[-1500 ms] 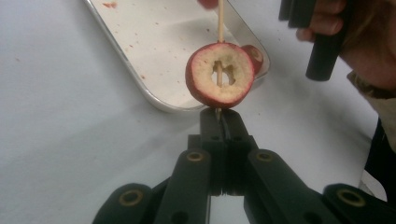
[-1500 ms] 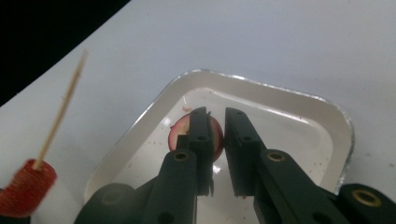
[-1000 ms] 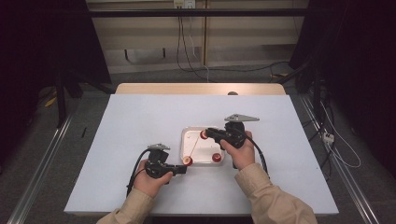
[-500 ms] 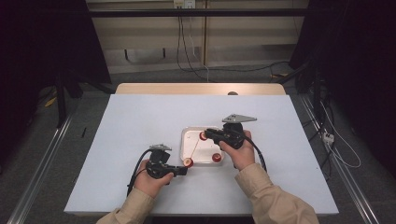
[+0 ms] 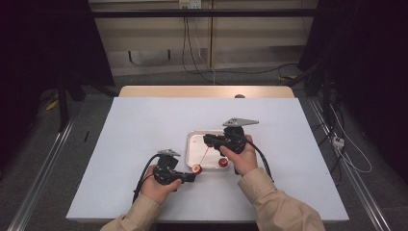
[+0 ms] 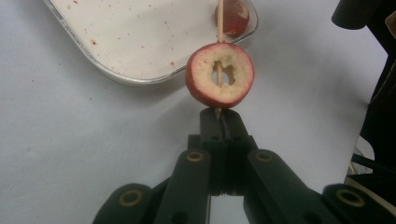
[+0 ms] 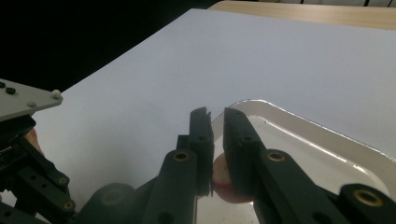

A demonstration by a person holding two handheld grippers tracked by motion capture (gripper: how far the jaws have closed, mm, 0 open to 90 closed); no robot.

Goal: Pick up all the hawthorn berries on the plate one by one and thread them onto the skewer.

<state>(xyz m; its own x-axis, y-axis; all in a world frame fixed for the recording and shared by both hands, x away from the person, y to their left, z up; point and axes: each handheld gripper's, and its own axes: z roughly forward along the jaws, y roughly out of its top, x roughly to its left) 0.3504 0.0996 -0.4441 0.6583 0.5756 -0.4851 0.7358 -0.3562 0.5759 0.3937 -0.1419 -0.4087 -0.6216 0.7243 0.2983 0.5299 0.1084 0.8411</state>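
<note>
- The left hand-held gripper [image 6: 219,122] has its jaws fully together, pinching the near end of a thin wooden skewer [image 6: 218,21] between the tips.
- A cored apple slice [image 6: 220,75] — red skin, pale flesh, a hole through the middle — is threaded on that skewer just beyond the jaw tips, hanging over the desk [image 6: 70,140] right beside the rim of the white tray [image 6: 116,77].
- In the high view the left hand-held gripper [image 5: 188,177] sits at the tray's near-left corner with the slice [image 5: 196,169] at its tips, and the skewer [image 5: 204,156] runs up and to the right across the tray [image 5: 192,144] towards the right hand-held gripper [image 5: 208,140].
- A second red piece [image 5: 223,163] lies in the tray near its front edge, close to the right hand [image 5: 243,156].
- The right hand-held gripper [image 7: 215,122] is nearly closed, with only a narrow slit between its jaws; a pale, pinkish piece of fruit [image 7: 224,182] sits just behind and below them, and whether the pads actually press on it I cannot tell.
- The tray floor is speckled with small red flecks — seen in the left gripper view.
</note>
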